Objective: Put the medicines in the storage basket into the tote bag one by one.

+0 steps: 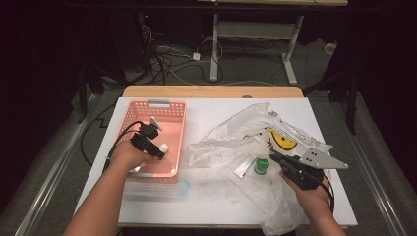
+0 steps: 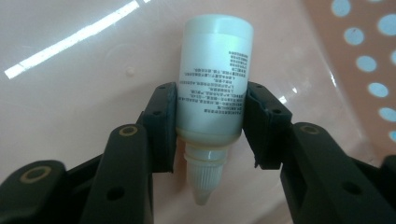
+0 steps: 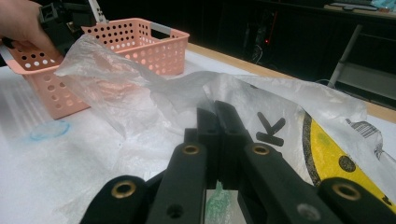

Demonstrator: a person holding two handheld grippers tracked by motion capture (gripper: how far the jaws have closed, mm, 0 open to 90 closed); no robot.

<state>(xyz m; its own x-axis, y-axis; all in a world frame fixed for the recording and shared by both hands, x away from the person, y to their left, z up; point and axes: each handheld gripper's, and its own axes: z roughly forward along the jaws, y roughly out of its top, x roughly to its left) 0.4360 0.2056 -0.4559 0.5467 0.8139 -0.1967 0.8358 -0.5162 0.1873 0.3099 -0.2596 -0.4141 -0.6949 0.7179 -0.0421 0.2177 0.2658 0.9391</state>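
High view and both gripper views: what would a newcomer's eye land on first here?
First, the small white dropper bottle clamped between the left gripper jaws over the pink basket floor. Next, the crumpled plastic bag with its yellow print spread across the table's right, where the right gripper sits with jaws shut beside a green-capped bottle.

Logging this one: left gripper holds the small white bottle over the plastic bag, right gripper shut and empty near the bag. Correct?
Not quite. The left gripper holds the white bottle over the pink basket, not the bag, as the left gripper view shows. The right gripper is shut and empty by the plastic bag.
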